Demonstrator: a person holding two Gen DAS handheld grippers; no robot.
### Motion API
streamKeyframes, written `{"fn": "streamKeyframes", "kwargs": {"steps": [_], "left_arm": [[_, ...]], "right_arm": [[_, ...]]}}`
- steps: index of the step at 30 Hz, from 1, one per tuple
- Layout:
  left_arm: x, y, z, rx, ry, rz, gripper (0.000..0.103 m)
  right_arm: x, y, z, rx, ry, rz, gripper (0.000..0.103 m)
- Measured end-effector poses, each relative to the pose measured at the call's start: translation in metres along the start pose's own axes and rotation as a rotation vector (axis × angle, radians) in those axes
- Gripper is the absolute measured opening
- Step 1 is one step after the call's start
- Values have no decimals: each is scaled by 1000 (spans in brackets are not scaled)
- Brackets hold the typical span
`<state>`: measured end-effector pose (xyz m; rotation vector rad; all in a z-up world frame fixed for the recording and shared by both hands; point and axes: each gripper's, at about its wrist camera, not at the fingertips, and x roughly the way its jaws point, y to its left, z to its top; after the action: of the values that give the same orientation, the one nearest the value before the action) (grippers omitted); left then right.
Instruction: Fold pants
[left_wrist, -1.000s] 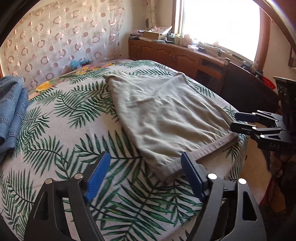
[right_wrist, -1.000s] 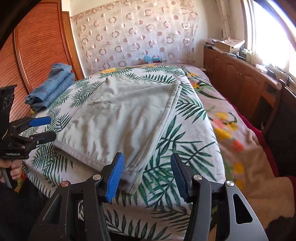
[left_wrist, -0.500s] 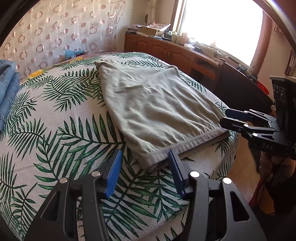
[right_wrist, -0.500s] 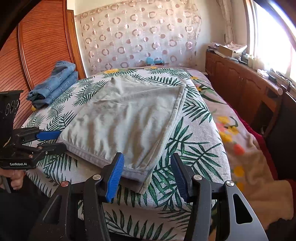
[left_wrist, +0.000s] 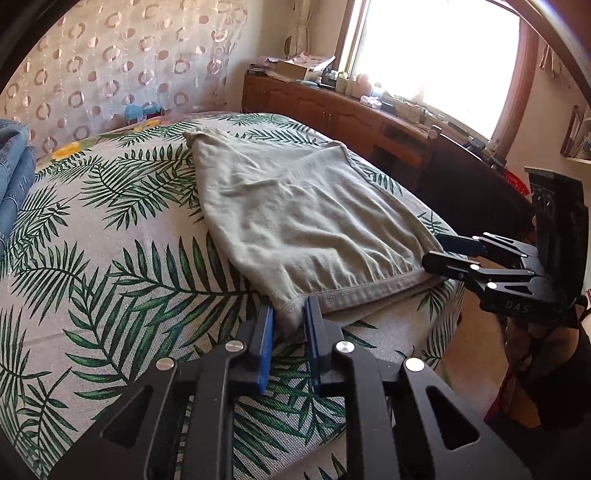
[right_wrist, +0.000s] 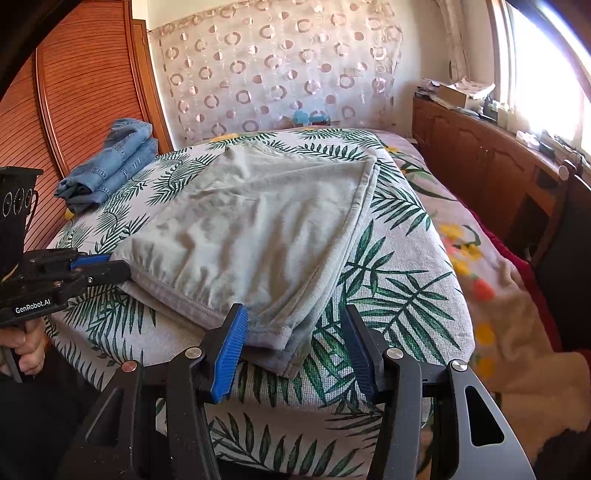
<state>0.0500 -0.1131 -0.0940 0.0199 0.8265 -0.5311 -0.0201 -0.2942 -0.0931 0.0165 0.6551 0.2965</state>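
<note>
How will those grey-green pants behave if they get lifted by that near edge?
The pants look soft and wrinkled, so they would probably droop between the left gripper and right gripper. They seem light. Their stacked layers at the corner may slide apart.

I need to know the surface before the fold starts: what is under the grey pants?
The grey pants lie on a palm-leaf bedspread, which shows all around them. Their own lower layers peek out at the near corner. Whatever else sits beneath is covered.
</note>
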Motion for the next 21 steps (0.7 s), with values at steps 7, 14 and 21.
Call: {"fn": "streamKeyframes", "kwargs": {"steps": [7,14,21], "left_arm": [[5,3,-1,-10,13,0,18],[7,5,-1,-19,15,-6,18],[6,6,0,-31,12,-3,21]], "right_arm": [[5,-1,0,11,13,-10,54],[8,5,1,-2,21,5,45],[11,9,2,-15,22,27,26]]}}
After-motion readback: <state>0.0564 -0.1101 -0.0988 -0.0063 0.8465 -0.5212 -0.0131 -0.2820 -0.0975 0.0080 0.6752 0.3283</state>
